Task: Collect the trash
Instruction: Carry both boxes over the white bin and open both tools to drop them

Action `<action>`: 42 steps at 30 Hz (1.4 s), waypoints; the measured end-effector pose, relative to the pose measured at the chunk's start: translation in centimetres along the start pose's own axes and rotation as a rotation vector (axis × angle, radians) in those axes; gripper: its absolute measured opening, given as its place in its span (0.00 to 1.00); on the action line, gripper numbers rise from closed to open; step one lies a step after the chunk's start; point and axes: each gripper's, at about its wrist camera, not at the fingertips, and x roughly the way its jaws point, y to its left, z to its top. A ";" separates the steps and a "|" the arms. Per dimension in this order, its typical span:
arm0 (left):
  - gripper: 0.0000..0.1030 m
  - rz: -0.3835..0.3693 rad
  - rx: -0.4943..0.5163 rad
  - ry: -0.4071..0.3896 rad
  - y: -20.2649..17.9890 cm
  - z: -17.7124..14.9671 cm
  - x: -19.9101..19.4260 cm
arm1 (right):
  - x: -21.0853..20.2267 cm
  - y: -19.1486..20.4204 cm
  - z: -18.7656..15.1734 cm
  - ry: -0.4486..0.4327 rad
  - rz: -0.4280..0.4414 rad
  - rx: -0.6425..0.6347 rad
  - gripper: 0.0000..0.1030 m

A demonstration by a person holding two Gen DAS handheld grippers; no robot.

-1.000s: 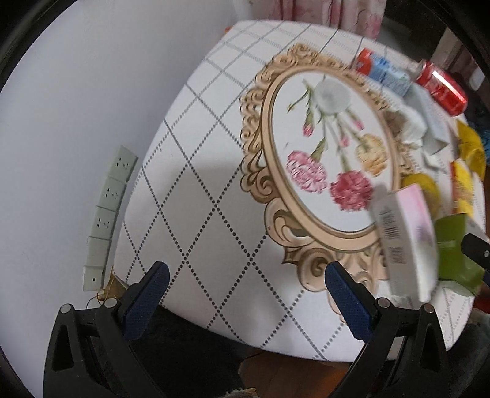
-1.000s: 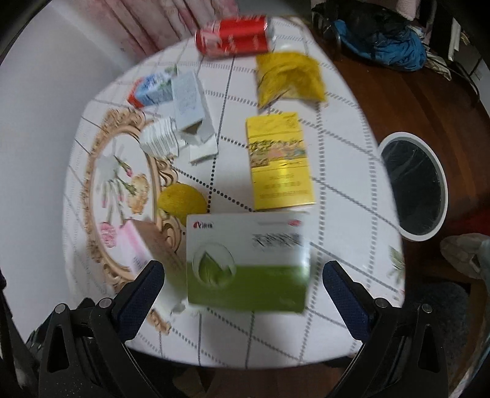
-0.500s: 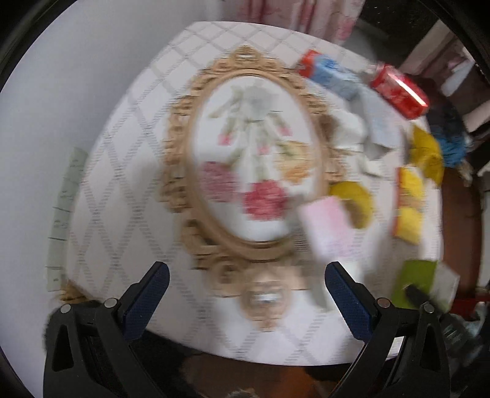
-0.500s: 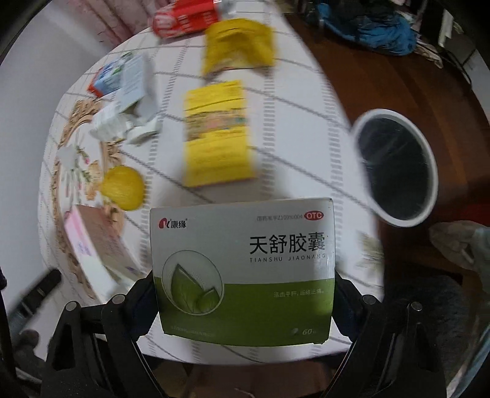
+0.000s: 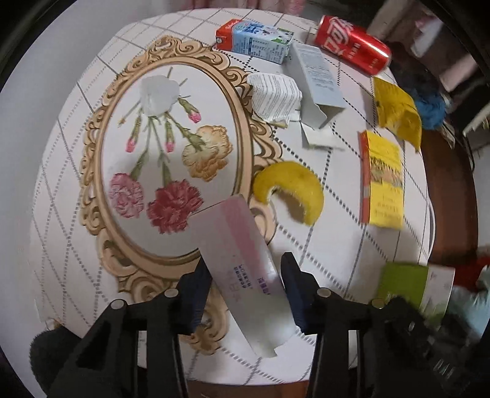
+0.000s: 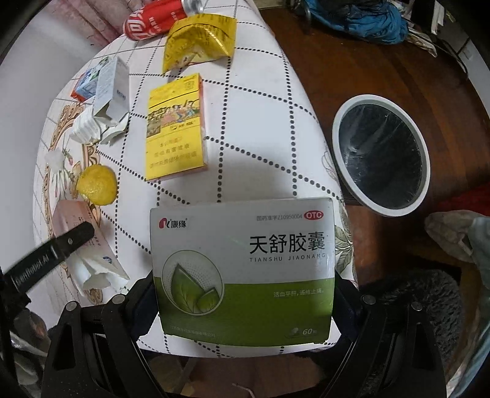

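My left gripper [image 5: 245, 275] is shut on a pink and white box [image 5: 242, 260] at the table's near edge; the box also shows in the right wrist view [image 6: 82, 242]. My right gripper [image 6: 245, 294] is shut on a green and white medicine box [image 6: 242, 269], held above the table's near edge. A white-rimmed trash bin [image 6: 379, 156] with a dark liner stands on the floor to the right of the table. The medicine box shows blurred in the left wrist view [image 5: 410, 284].
On the table [image 5: 76, 199] lie a yellow peel [image 5: 291, 186], a yellow carton [image 5: 382, 180], a yellow packet [image 5: 398, 113], a red can [image 5: 352, 43], a blue milk carton [image 5: 254, 39], a grey open box [image 5: 318, 82] and crumpled paper [image 5: 275, 95]. Blue cloth [image 6: 358, 18] lies on the floor.
My left gripper moved right and closed on the pink box. My right gripper closed on the medicine box and lifted it toward the table's near right edge.
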 end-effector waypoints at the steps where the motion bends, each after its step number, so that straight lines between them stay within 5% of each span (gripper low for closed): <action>1: 0.37 0.020 0.029 -0.005 0.2 -0.7 -0.5 | 0.1 0.3 -0.1 0.004 0.007 -0.009 0.91; 6: 0.34 0.062 0.103 0.002 1.5 -3.6 -1.4 | 0.3 1.5 -1.4 0.038 0.016 -0.079 0.91; 22: 0.31 0.073 0.066 -0.019 2.6 -4.2 0.6 | 0.4 1.4 -3.7 0.070 -0.045 -0.072 0.91; 34: 0.31 0.078 0.097 -0.134 -0.1 -6.6 -5.4 | -3.3 2.5 -3.0 -0.058 -0.033 -0.117 0.90; 42: 0.31 0.014 0.173 -0.267 -5.4 -4.7 -10.8 | -10.5 -2.3 -1.2 -0.221 0.060 -0.029 0.89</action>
